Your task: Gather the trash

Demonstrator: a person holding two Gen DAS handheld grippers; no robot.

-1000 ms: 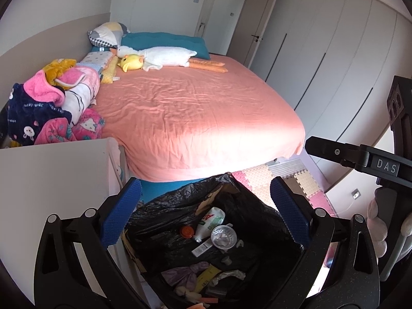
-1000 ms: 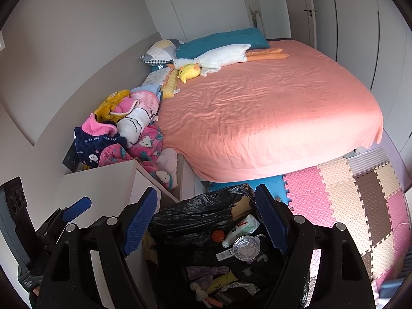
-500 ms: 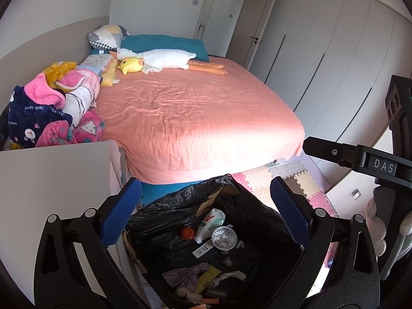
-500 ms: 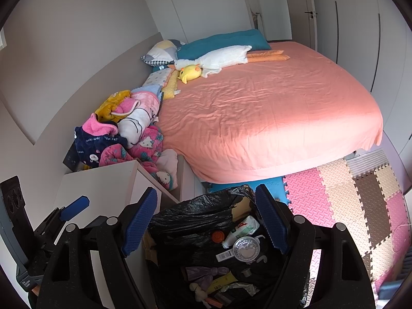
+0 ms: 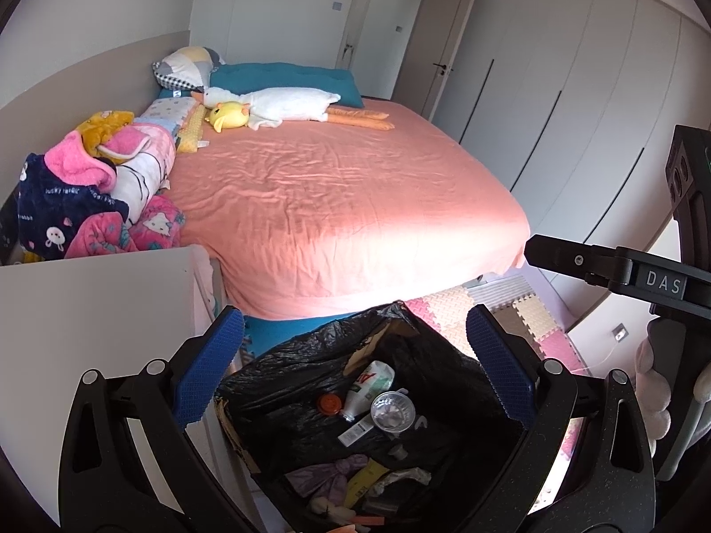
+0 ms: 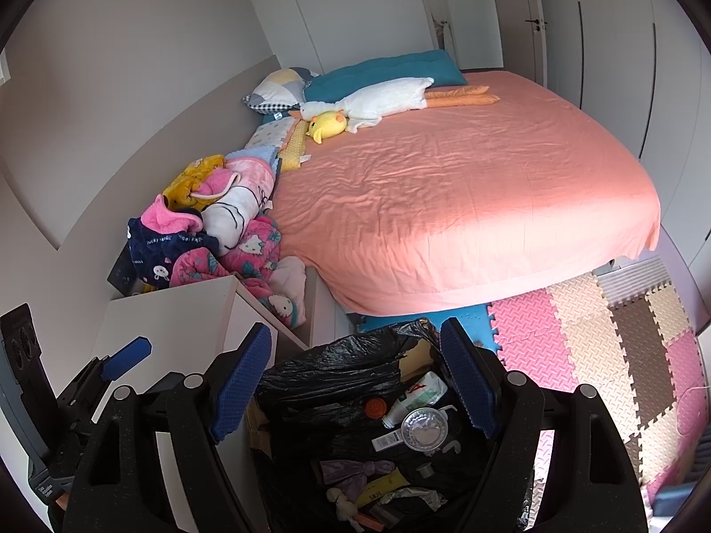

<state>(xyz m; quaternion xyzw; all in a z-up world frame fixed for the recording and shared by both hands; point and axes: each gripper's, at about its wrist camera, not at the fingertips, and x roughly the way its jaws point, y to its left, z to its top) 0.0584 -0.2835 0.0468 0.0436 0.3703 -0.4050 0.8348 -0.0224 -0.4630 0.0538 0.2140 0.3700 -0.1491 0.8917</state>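
Note:
A bin lined with a black trash bag [image 5: 311,355] [image 6: 329,373] stands on the floor just below both grippers. Inside lie a white bottle [image 5: 371,382] [image 6: 420,395], an orange cap [image 5: 329,403], a round foil cup [image 5: 393,411] [image 6: 423,427], a purple wrapper [image 5: 329,475] and other scraps. My left gripper [image 5: 353,355] is open and empty above the bag. My right gripper [image 6: 355,373] is open and empty above it too. The right gripper's body [image 5: 622,266] shows at the right of the left wrist view.
A bed with a salmon sheet [image 5: 346,204] [image 6: 466,186] fills the middle, with plush toys [image 5: 271,104] and pillows at its head. A heap of clothes [image 5: 89,204] lies at its left. A white cabinet [image 5: 89,311] stands left of the bin. Foam mats [image 6: 600,333] cover the floor.
Both grippers have drifted very slightly; the view has barely shifted. Both stay open and empty above the bag.

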